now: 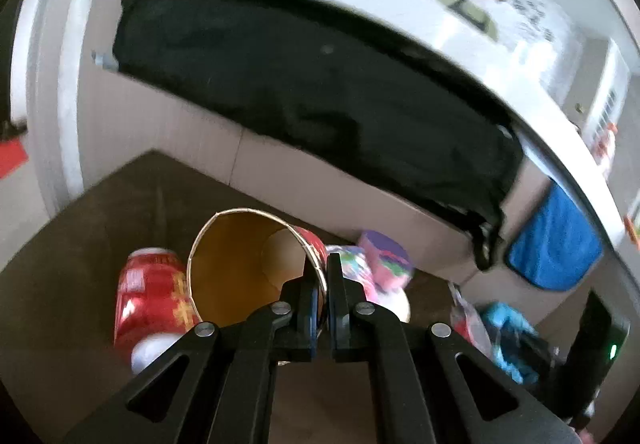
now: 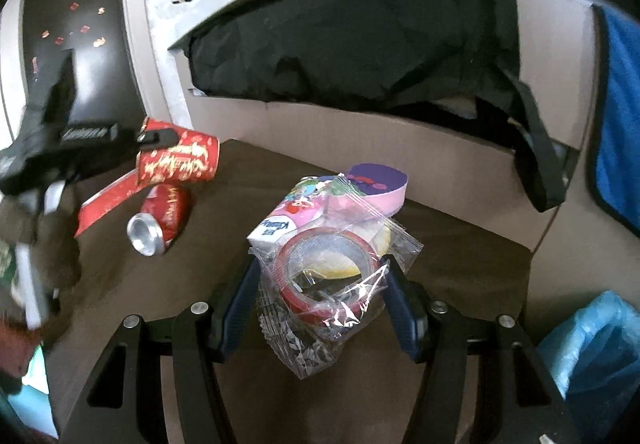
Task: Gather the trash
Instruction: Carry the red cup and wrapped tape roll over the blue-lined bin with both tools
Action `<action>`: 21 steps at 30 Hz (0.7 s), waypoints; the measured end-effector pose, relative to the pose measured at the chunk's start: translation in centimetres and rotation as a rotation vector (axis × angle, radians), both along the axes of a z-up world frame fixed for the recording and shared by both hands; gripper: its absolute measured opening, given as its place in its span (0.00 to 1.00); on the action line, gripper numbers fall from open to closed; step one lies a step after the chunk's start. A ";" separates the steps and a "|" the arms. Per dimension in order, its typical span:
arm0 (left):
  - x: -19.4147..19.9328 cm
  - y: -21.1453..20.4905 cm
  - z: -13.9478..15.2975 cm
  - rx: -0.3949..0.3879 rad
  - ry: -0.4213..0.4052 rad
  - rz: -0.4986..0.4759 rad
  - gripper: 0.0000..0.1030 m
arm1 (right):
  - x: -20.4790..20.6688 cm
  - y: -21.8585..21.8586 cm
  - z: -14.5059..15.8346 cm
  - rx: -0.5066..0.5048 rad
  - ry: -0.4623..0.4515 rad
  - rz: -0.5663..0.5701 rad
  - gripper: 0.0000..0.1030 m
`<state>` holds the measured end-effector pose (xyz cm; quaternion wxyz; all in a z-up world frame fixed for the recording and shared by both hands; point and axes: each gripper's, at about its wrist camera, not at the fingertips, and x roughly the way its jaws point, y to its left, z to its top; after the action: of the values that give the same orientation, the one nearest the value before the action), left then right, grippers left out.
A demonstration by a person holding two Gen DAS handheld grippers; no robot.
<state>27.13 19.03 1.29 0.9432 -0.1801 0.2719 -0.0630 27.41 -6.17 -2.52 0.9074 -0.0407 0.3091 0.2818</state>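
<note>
My left gripper (image 1: 323, 280) is shut on the rim of a red paper cup (image 1: 244, 264), held above the brown table (image 1: 72, 308); the cup also shows in the right wrist view (image 2: 180, 160), lifted. A red can (image 1: 148, 304) lies on its side below it, also seen in the right wrist view (image 2: 162, 218). My right gripper (image 2: 316, 276) is open around a clear plastic bag (image 2: 332, 284) holding a red tape roll (image 2: 320, 268). A colourful small carton (image 2: 288, 216) and a pink-purple box (image 2: 376, 184) lie just behind the bag.
A big black bag (image 2: 360, 40) hangs open over the table's far edge. A blue cloth (image 2: 616, 116) hangs at the right. A blue plastic bag (image 2: 592, 356) lies at the lower right. A red strip (image 2: 108, 200) lies by the can.
</note>
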 end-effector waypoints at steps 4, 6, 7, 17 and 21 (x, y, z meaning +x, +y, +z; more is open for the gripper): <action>-4.3 -3.5 0.3 0.089 -0.060 0.010 0.03 | -2.0 -1.1 0.9 -0.013 -0.037 -0.003 0.56; -6.0 -5.0 0.7 0.109 -0.075 0.002 0.03 | -2.8 -1.9 1.4 -0.011 -0.051 -0.011 0.56; -6.9 -5.9 0.8 0.120 -0.085 -0.004 0.03 | -3.3 -2.3 1.8 -0.009 -0.059 -0.015 0.56; -9.4 -13.3 2.0 0.185 -0.163 -0.109 0.03 | -6.5 -8.7 5.3 -0.009 -0.158 -0.106 0.56; -8.9 -17.2 2.5 0.189 -0.168 -0.183 0.03 | -7.4 -12.5 6.3 -0.010 -0.179 -0.170 0.56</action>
<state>18.27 1.80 3.76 0.9657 -0.0593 0.2119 -0.1379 20.01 -18.62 3.74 0.9519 -0.0439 0.2305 0.1973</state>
